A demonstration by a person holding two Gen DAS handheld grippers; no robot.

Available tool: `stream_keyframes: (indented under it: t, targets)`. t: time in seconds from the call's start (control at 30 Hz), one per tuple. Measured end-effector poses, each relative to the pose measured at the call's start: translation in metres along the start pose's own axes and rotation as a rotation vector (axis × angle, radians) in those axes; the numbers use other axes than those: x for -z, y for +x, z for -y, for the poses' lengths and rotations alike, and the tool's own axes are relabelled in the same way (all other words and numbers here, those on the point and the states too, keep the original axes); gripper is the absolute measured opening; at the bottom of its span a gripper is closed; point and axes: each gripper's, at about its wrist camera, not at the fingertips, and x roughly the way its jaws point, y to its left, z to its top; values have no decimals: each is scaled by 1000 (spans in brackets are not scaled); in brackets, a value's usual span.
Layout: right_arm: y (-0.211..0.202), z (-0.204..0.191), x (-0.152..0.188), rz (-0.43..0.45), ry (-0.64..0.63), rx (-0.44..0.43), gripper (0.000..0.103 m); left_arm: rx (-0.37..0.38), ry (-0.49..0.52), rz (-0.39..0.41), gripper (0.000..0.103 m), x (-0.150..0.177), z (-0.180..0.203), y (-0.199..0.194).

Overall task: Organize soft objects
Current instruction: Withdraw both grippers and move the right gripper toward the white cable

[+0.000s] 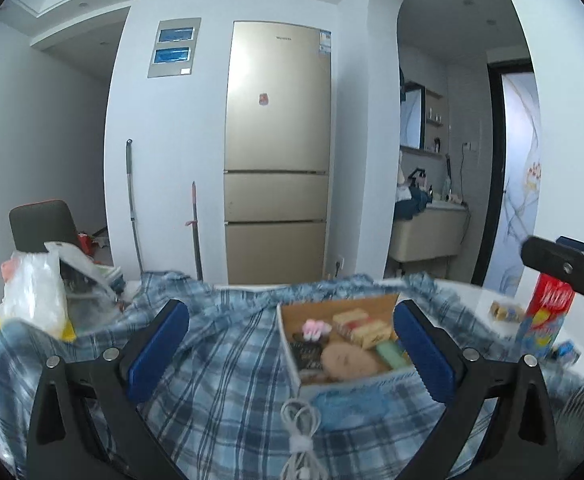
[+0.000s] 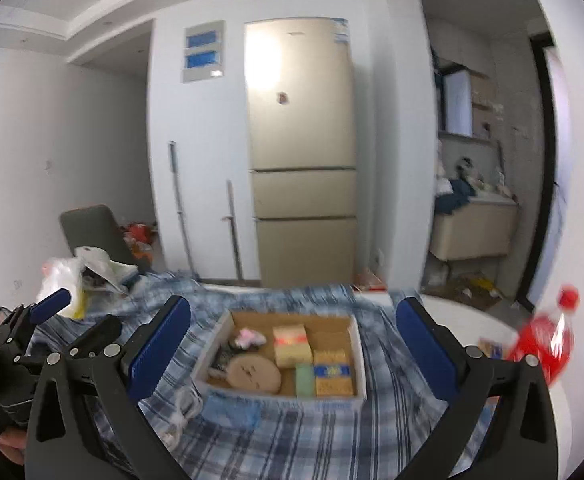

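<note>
An open cardboard box (image 1: 332, 306) (image 2: 358, 344) sits on a blue plaid cloth (image 1: 220, 380) (image 2: 332, 440) that covers the table. Inside lie a pink plush piece (image 1: 316, 330) (image 2: 248, 336), a round tan cushion (image 1: 348, 360) (image 2: 254, 372), a green block (image 1: 390, 354) (image 2: 305, 380) and yellow packets (image 1: 362, 326) (image 2: 332, 374). My left gripper (image 1: 292, 308) (image 2: 76, 320) is open and empty, in front of the box and left of it. My right gripper (image 2: 294, 303) is open and empty, facing the box; only its black tip (image 1: 572, 272) shows in the left wrist view.
A coiled white cable (image 1: 300, 428) (image 2: 184, 408) and a light blue pouch (image 1: 352, 406) (image 2: 232, 410) lie before the box. Plastic bags (image 1: 32, 296) (image 2: 68, 276) are piled at the left. A red snack tube (image 1: 544, 316) and a red bottle (image 2: 548, 344) stand at the right. A fridge (image 1: 276, 152) stands behind.
</note>
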Motion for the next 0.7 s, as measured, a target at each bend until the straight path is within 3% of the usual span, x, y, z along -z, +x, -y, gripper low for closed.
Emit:
stream_keyframes:
  t: [0.17,0.37,0.47,0.6,0.7]
  targets:
    - [22,7,43,-82,-1,33,103,-33,18,24,103,32,-3,10]
    - [49,28,85,-113,69,94,103,-16,-4,52,103,32,-9,4]
    - [64,35,89,-193,104,70,103,-6,22,19,103,31,-5,6]
    - [74,34,85,-233,98,120,103,7,30,-52,103,29,-8,11]
    - [80,18,81,-275,26,164,103,40,24,-184,103,34,-12,36]
